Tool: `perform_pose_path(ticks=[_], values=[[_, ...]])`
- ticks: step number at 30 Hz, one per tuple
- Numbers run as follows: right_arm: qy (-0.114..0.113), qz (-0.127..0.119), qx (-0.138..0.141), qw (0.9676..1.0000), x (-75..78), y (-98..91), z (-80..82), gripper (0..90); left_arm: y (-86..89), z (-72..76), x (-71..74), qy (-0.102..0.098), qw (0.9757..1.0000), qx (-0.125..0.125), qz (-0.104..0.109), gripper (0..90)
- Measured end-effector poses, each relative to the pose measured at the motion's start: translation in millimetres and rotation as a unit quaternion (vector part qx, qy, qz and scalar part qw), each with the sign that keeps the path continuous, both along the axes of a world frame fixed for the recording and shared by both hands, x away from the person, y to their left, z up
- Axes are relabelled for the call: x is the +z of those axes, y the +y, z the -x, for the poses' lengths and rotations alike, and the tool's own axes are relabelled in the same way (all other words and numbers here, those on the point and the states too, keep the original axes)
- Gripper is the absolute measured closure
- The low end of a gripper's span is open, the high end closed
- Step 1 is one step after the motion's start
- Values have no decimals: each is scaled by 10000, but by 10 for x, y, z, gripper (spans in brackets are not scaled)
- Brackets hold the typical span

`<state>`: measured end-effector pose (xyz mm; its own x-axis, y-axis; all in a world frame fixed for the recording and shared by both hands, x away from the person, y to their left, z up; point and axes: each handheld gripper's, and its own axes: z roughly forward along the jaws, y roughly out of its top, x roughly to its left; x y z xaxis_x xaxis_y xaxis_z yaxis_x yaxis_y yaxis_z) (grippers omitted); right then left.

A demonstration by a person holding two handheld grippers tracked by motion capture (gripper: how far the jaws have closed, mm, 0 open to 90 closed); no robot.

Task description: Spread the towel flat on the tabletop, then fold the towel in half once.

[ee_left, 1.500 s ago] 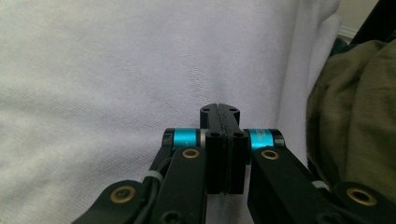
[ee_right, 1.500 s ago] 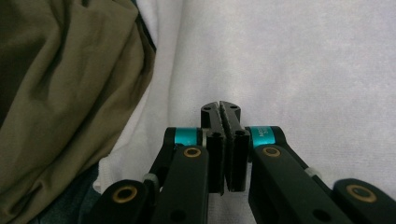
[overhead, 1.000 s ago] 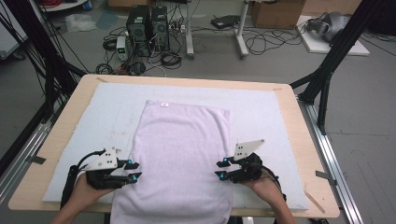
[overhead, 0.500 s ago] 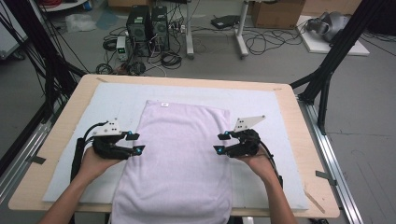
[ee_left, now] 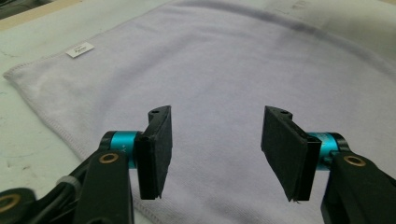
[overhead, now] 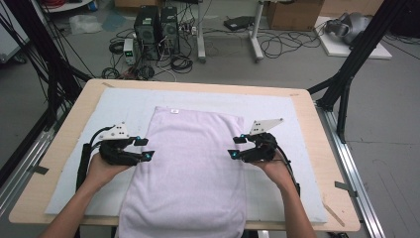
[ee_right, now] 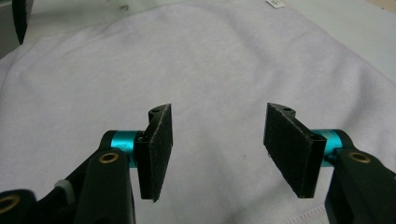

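Observation:
A lavender towel lies flat on a white mat, its near end hanging over the table's front edge. A small white label sits at its far edge. My left gripper hovers at the towel's left edge and my right gripper at its right edge, both pointing inward. In the left gripper view the gripper stands open over the towel. The right gripper is likewise open above the towel. Both pairs of jaws have just been opening, with nothing between the pads.
The mat covers a wooden table. Black frame posts stand at the table's far corners and metal rails run along its sides. Computer towers and cables sit on the floor beyond.
Both hands have slid away from the person along the towel's side edges, from near its front end to its middle. Both pairs of jaws have spread wider.

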<state>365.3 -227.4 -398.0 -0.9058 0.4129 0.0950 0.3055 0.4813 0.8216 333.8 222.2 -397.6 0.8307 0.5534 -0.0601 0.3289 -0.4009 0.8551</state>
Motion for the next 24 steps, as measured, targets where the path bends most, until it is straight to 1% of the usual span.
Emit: perform_pose_path(ticks=[2, 4, 6, 8, 10, 11, 12, 13, 15, 16, 17, 18, 20, 21, 23, 24], values=[[-5, 41, -14, 10000, -4, 3, -4, 418, 7, -9, -3, 25, 10000, 10, 11, 421], [-23, 65, -15, 10000, -4, 3, -10, 417, 13, -15, -3, 5, 10000, 22, 25, 428], [-42, 106, -22, 9999, 16, 1, -23, 414, 26, -33, -2, 16, 10000, 47, 57, 440], [-100, 129, -47, 9999, 65, -6, -36, 413, 40, -72, 20, 62, 10000, 54, -39, 443], [-156, 177, -56, 9997, 128, -8, -55, 412, 62, -115, 73, 23, 9999, 94, -52, 443], [-202, 192, -75, 9996, 159, -11, -68, 410, 79, -136, 102, 0, 9999, 123, 6, 443], [-209, 215, -83, 9995, 194, -14, -82, 408, 86, -162, 134, 9, 9999, 146, -30, 445], [-215, 244, -93, 9994, 227, -13, -101, 408, 94, -193, 163, 1, 9999, 142, -68, 444], [-246, 306, -112, 9992, 289, -10, -144, 405, 117, -256, 215, -17, 9998, 198, -75, 445], [-273, 330, -130, 9990, 317, -10, -177, 405, 126, -293, 240, 20, 9997, 226, -97, 445], [-258, 359, -153, 9989, 342, -8, -203, 405, 137, -333, 265, 7, 9996, 256, -133, 445], [-281, 384, -162, 9987, 365, -8, -237, 405, 151, -386, 296, 15, 9994, 315, -114, 447], [-287, 474, -221, 9982, 404, -2, -315, 406, 169, -482, 346, 85, 9993, 337, -138, 465], [-326, 485, -239, 9980, 420, -2, -351, 409, 175, -532, 384, 51, 9991, 379, -198, 479], [-248, 530, -286, 9979, 468, 4, -441, 407, 185, -637, 477, -46, 9985, 470, -294, 492], [-330, 523, -311, 9976, 492, 2, -488, 410, 183, -667, 502, -86, 9983, 503, -281, 495]])
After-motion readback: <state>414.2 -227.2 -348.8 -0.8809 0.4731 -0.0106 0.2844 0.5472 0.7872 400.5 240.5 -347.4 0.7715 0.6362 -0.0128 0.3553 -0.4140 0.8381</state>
